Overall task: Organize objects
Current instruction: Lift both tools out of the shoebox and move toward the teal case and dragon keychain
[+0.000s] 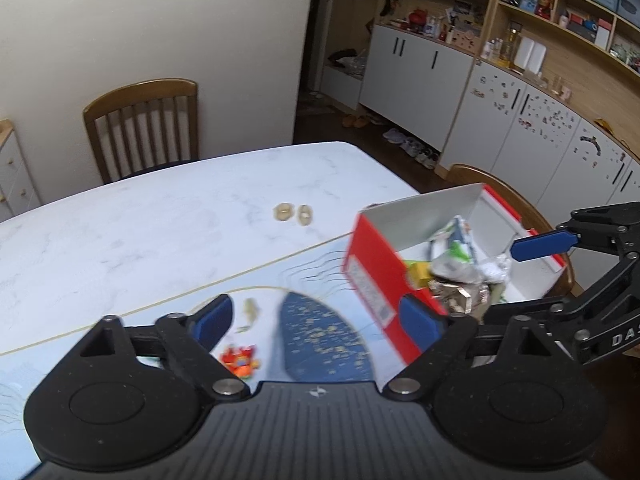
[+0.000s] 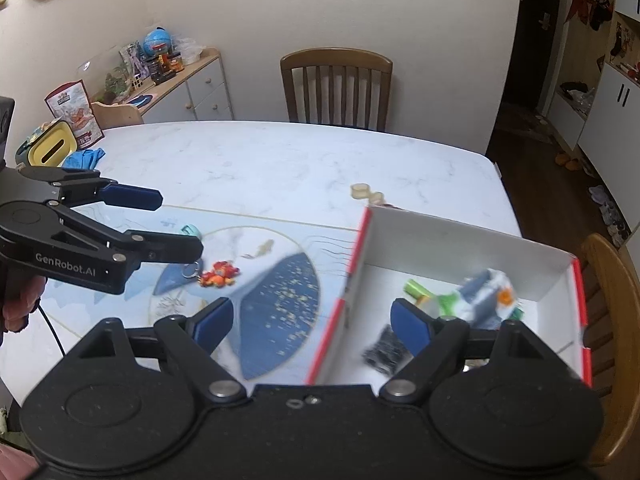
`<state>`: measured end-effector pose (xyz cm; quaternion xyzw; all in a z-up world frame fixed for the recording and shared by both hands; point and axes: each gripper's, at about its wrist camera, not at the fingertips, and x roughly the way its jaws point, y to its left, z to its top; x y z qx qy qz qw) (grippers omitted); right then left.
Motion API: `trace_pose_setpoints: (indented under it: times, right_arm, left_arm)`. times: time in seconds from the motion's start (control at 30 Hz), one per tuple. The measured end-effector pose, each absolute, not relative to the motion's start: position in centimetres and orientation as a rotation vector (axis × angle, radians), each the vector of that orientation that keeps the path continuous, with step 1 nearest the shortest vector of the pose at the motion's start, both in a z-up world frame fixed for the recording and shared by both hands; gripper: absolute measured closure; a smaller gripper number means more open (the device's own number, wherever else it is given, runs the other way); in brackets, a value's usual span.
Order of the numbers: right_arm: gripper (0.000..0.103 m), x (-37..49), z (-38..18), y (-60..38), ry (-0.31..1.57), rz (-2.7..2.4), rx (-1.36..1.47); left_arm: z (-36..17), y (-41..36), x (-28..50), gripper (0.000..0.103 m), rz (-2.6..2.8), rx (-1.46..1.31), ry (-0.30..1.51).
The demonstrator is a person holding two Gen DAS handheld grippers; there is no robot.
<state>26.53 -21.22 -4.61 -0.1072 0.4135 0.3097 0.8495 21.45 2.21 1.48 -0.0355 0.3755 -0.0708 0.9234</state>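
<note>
An open red-and-white box (image 1: 376, 276) (image 2: 440, 240) stands on the right part of the table. It holds a crumpled white, green and blue packet (image 1: 456, 248) (image 2: 484, 292) and other small items. A red-orange keychain toy (image 1: 240, 360) (image 2: 220, 274) lies on the blue-patterned mat (image 1: 324, 340) (image 2: 280, 300). Two small pale rolls (image 1: 292, 213) (image 2: 366, 192) sit on the bare marble. My left gripper (image 1: 316, 320) (image 2: 172, 220) hangs open over the mat near the toy, holding nothing. My right gripper (image 2: 314, 324) (image 1: 520, 276) is open above the box's left wall, with its pads off it.
A small beige piece (image 1: 252, 308) (image 2: 264, 246) and a teal item (image 2: 192, 231) lie on the mat. A yellow tissue box (image 2: 54, 148) and blue cloth (image 2: 84, 158) sit at the table's far left. Wooden chairs (image 1: 144, 128) (image 2: 336, 88) (image 2: 612, 320) stand around the table.
</note>
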Motion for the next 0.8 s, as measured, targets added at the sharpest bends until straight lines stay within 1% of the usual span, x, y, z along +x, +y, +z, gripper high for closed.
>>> trace_pose_setpoints:
  times: [0.03, 0.37, 0.6, 0.8]
  right_arm:
    - [0.018, 26.4, -4.7, -20.6, 0.872, 0.655, -0.228]
    - [0.018, 25.2, -5.9, -15.5, 0.855, 0.671, -0.261]
    - [0.018, 24.8, -7.4, -12.6, 0.85, 0.697, -0.272]
    - [0.018, 25.7, -9.4, -10.3, 0.867, 0.706, -0.277]
  left_arm:
    - [1.4, 2.9, 21.2, 0.001, -0.14, -0.072, 0.764]
    - [-0.2, 9.0, 20.4, 0.0, -0.1, -0.051, 0.73]
    - [-3.1, 12.1, 20.4, 0.0, -0.115, -0.044, 0.758]
    - [-6.3, 13.0, 20.8, 0.0, -0.097, 0.039, 0.776]
